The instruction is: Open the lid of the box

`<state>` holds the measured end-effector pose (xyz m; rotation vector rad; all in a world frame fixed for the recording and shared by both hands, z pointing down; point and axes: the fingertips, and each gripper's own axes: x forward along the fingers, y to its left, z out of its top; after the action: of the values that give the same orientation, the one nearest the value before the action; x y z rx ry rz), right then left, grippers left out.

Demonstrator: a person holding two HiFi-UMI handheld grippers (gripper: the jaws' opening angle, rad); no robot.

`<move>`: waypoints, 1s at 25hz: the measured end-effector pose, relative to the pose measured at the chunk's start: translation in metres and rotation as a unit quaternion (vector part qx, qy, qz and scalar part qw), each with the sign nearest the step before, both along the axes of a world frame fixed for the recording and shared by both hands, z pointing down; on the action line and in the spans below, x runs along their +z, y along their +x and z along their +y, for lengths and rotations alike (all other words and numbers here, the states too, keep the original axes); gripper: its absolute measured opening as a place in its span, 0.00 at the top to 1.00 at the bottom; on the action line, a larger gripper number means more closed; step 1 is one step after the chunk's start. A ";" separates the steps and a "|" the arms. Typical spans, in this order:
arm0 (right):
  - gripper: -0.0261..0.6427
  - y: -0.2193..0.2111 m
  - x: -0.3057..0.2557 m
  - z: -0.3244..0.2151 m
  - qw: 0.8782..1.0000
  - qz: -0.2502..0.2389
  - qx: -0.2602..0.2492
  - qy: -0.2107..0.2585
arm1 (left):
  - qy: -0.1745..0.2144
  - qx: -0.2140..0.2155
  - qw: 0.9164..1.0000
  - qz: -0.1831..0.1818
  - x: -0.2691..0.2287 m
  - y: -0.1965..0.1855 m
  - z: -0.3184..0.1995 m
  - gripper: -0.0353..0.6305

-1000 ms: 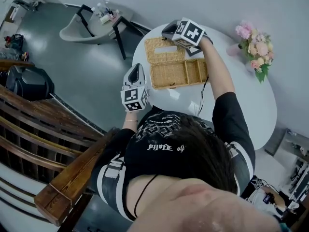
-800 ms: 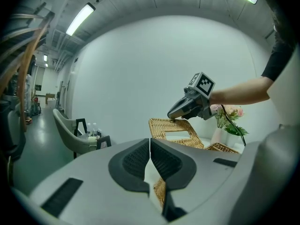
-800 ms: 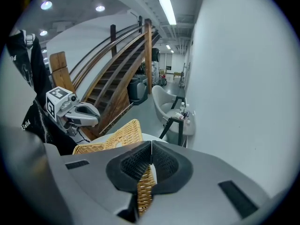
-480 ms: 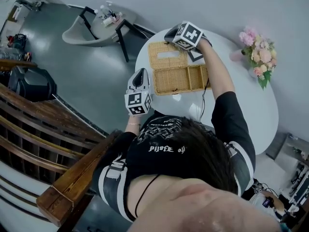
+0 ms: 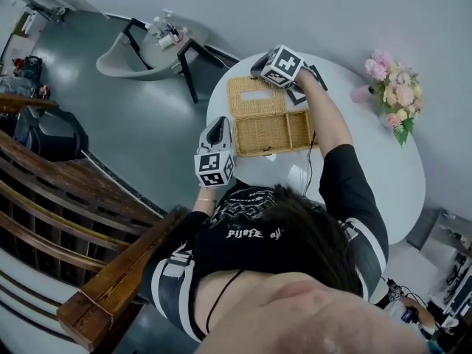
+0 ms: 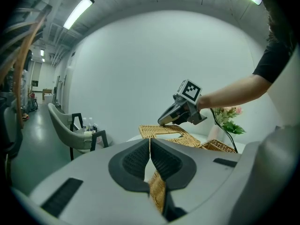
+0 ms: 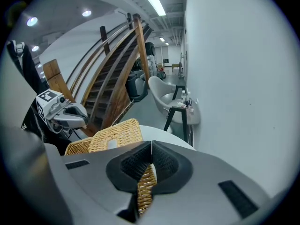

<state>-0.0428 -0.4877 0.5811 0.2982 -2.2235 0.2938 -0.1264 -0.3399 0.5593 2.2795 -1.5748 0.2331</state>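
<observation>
1. My right fingers [image 7: 165, 162] are closed to a slit. The tips meet, and the wicker rim of the lid [image 5: 243, 103] is pinched in the gap behind them.
2. My left fingers [image 6: 136, 161] are set the same way, almost together. As far as I can judge, they clamp the near end wall of the box [image 5: 267, 133].
3. The box sits on the white table [image 5: 369, 161], and its left end is near the table rim. The lid is swung back and lies just behind the box, touching it along the rear edge, with its inner face up and its slot showing.
4. The right gripper [image 5: 258, 65] is at the lid's far right corner. The left gripper [image 5: 219, 126] is at the box's left end.
5. I judge the opening step to be complete or very nearly so. What remains is to release the lid.
6. Faults that could follow from here:
   - Pushing the lid further back strains the joint between lid and box, because the lid looks to be at the end of its swing.
   - Pulling the right gripper away before the fingers part drags the lid, and the light box follows it.
   - Letting go on the left first removes the brace, so any tug on the lid slides the box toward the nearby rim.
   - Opening the fingers too little lets the woven rim catch on a pad and lift with it.
7. The flowers [image 5: 394, 87] stand well apart and are not at risk.
</observation>
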 end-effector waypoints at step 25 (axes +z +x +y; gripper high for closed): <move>0.92 0.001 0.060 -0.003 0.998 0.047 -0.002 -0.042 | -0.012 -0.005 1.000 -0.006 0.008 -0.008 -0.005 0.91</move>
<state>-0.0421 -0.4905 0.6410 0.2562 -2.1121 0.3624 -0.1342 -0.3445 0.5674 2.2563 -1.5794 0.2611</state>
